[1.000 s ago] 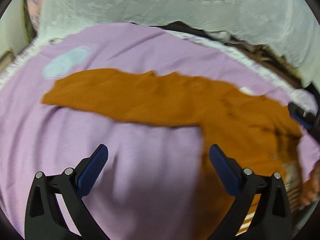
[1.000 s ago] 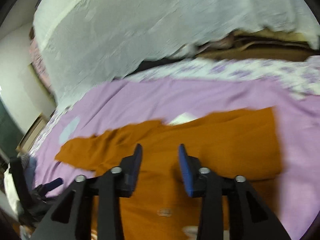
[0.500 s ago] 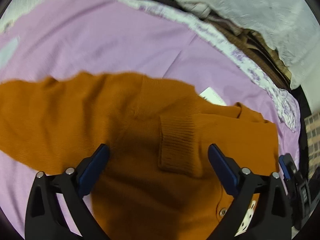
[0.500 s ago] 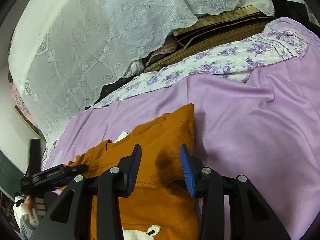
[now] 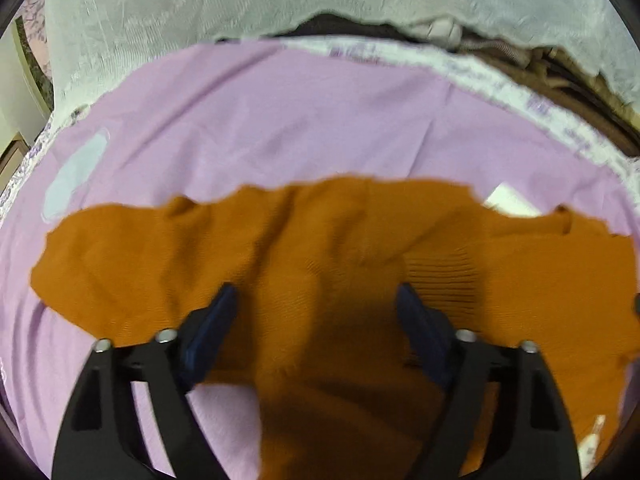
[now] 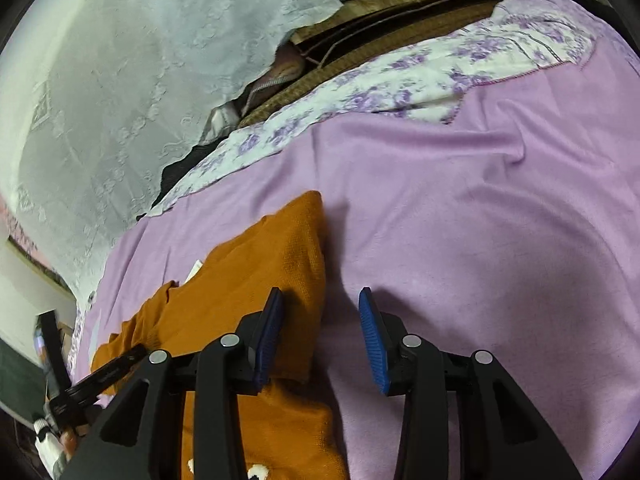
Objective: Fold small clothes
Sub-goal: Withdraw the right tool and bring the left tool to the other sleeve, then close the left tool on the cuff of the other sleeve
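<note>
Now the orange knit sweater [image 5: 320,264] lies spread on the lilac bedspread [image 5: 280,120], one sleeve folded across its body. Its ribbed cuff [image 5: 440,280] sits at about two o'clock from the left tool [image 5: 316,308], whose jaws have just been narrowing over the knit without pinching it. The right tool [image 6: 320,312] straddles the sweater's right edge, jaws apart, probably to take that side for the next fold.

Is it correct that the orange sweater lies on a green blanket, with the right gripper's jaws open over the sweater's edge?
Not quite: the blanket is lilac purple, not green, as the right wrist view shows. The rest holds: the orange sweater lies on it, and the right gripper has its jaws open over the sweater's edge.
</note>
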